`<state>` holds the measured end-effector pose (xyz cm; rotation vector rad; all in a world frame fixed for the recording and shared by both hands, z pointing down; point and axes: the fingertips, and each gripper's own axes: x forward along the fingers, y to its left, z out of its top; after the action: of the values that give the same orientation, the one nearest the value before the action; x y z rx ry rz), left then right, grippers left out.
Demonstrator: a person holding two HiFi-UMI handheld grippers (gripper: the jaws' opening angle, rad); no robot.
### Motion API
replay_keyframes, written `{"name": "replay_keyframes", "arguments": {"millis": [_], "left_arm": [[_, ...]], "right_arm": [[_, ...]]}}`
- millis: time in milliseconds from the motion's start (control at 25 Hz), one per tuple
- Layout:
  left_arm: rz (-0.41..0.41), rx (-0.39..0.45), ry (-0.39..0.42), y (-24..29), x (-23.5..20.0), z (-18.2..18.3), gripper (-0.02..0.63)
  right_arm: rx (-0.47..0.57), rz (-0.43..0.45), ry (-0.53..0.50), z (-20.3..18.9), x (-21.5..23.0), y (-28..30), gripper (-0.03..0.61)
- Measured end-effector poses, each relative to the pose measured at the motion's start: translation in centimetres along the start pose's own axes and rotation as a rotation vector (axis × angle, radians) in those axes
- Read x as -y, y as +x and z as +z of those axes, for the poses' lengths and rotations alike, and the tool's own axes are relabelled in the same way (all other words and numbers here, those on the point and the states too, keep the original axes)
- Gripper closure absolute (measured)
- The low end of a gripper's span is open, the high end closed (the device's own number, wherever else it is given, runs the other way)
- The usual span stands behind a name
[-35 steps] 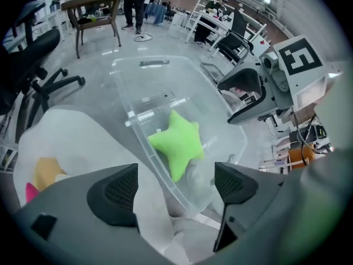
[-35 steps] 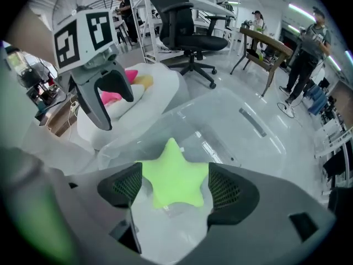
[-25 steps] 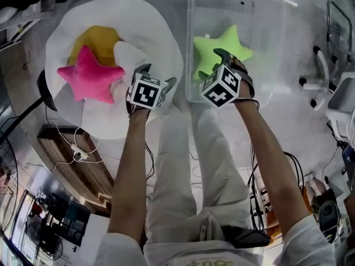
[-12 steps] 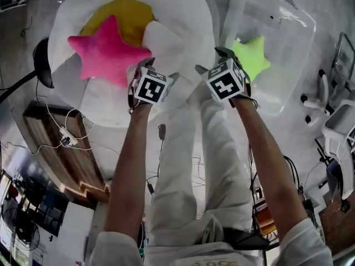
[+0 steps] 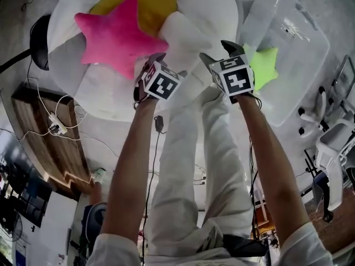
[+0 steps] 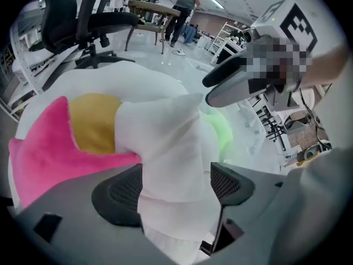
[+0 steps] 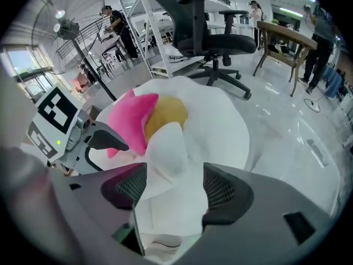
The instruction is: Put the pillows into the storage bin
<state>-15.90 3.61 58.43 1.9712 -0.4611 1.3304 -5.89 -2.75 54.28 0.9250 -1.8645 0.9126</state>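
Left tool (image 6: 176,189), right tool (image 7: 175,187): both wide, jaws just been closing, white pillow (image 5: 186,35) between pads of each. White pillow on white beanbag (image 5: 100,93), touching pink star pillow (image 5: 116,35) and yellow pillow (image 5: 141,7). Green star pillow (image 5: 265,66) inside clear bin (image 5: 299,54).

Both bare arms stretch out and steeply down, side by side, the left arm (image 5: 130,165) and the right arm (image 5: 272,159) nearly straight. The left gripper (image 6: 176,184) and the right gripper (image 7: 168,184) point downward near each other. Each has its 2 fingers apart and has just been closing, with part of the white pillow (image 6: 165,142) between them.
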Motion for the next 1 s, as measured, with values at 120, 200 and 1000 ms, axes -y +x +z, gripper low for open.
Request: {"name": "replay_keyframes", "arguments": {"millis": [120, 200, 1000], "left_arm": [[-0.02, -0.016, 0.014, 1.1, -0.2, -1.0, 0.222], [-0.027, -0.018, 0.01, 1.6, -0.4, -1.6, 0.225], [-0.063, -0.024, 0.038, 3.8, -1.7, -3.9, 0.261]], "right_arm": [[-0.02, 0.009, 0.011, -0.3, -0.2, 1.5, 0.252], [-0.031, 0.012, 0.016, -0.7, -0.4, 2.4, 0.253], [0.011, 0.037, 0.14, -0.9, 0.2, 8.0, 0.295]]}}
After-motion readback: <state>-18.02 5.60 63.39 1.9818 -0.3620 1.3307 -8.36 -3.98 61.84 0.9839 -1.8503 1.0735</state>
